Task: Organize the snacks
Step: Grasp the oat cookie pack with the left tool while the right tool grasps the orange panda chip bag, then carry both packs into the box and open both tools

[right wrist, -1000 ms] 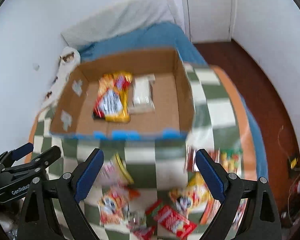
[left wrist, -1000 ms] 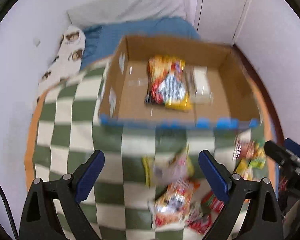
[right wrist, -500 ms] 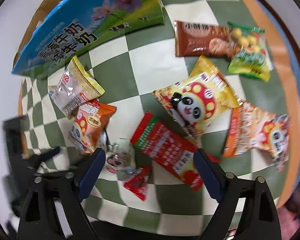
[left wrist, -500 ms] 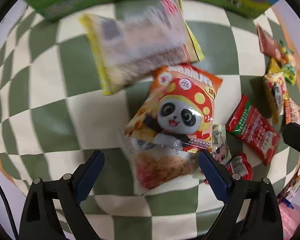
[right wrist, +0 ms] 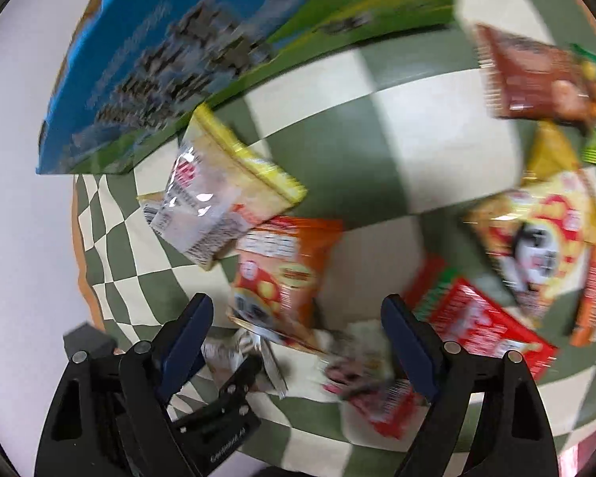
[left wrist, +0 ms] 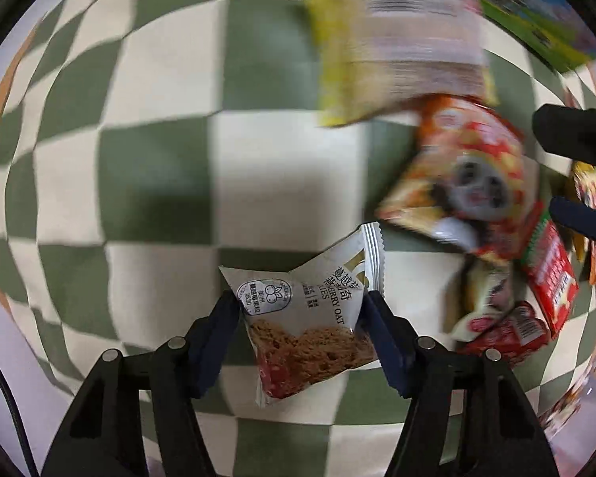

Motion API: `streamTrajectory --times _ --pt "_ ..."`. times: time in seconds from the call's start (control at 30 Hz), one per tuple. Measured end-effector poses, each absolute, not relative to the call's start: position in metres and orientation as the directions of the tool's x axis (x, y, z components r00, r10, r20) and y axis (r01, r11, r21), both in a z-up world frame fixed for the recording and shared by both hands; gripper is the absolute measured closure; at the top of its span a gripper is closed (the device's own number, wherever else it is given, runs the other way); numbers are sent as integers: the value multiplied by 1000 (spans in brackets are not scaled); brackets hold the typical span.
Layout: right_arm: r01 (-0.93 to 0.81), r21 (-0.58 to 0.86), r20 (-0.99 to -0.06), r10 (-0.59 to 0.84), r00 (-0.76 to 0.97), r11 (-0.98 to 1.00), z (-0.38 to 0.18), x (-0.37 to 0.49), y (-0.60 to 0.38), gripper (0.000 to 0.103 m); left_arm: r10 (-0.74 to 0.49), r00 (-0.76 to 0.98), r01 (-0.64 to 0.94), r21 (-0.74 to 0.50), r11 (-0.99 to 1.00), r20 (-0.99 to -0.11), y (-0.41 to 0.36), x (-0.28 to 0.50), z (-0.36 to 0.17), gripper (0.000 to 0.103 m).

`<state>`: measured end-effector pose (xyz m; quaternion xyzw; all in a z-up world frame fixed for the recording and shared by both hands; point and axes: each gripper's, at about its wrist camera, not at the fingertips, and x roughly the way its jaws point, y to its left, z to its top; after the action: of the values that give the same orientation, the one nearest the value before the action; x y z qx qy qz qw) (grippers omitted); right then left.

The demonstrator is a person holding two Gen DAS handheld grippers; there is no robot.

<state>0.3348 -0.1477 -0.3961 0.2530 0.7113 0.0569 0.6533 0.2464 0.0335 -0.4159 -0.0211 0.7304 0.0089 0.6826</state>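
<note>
Two grippers over a green-and-cream checked cloth (left wrist: 282, 183). Nearest, the left gripper (left wrist: 302, 318): jaws closing, both pads against the sides of a white oat-cookie packet (left wrist: 310, 318), which they hold. Right gripper (right wrist: 296, 342): jaws fairly wide and closing, nothing gripped; blurred small red-and-white sachets (right wrist: 361, 373) lie between them on the cloth. Beyond, an orange panda snack bag (right wrist: 282, 282), a red packet (right wrist: 484, 326) beside it, then a yellow-edged bag (right wrist: 222, 194). Farthest, a blue-and-green printed carton (right wrist: 186, 59).
</note>
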Motion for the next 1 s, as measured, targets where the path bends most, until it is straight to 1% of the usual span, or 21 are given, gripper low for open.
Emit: streamTrajectory --times 0.1,0.2,0.23,0.27,0.37,0.43,0.53,0.6,0.7,0.77,0.9,1.0 --pt "278 387 -905 419 -68 879 -415 345 -122 14 -48 -84 -115 -39 993 -995 54 241 -420 40" --pt "272 330 -921 371 -116 904 -434 352 -106 14 -81 -96 -142 -67 988 -992 61 240 -424 35" --pt "262 309 -927 351 -131 914 -439 353 -101 23 -86 -100 -145 -71 987 -991 62 239 -426 34" --pt "233 284 -935 323 -149 930 -442 353 -96 36 -100 -109 -150 -83 985 -989 62 238 -428 34" --pt "138 244 -949 266 -170 960 -441 347 -89 42 -125 -129 -176 -102 979 -984 70 242 -435 34" --pt "54 203 -961 209 -180 978 -436 340 -88 43 -125 -131 -179 -101 979 -983 70 243 -438 33" --pt "-28 157 -974 150 -172 987 -430 331 -89 43 -119 -133 -174 -95 980 -984 70 244 -442 32" --pt "-48 149 -976 139 -169 988 -427 327 -92 43 -112 -136 -170 -88 981 -984 67 243 -442 32" --pt "-23 170 -974 164 -159 985 -425 327 -95 41 -92 -129 -165 -70 984 -987 58 241 -445 32" --pt "-14 165 -975 162 -149 986 -422 326 -104 39 -80 -117 -160 -61 985 -990 49 250 -441 38" --pt "7 173 -974 172 -146 985 -416 325 -118 39 -56 -96 -150 -41 988 -994 39 248 -427 45" --pt "23 181 -976 182 -121 983 -413 317 -120 45 -63 -83 -155 -50 987 -995 36 246 -418 48"
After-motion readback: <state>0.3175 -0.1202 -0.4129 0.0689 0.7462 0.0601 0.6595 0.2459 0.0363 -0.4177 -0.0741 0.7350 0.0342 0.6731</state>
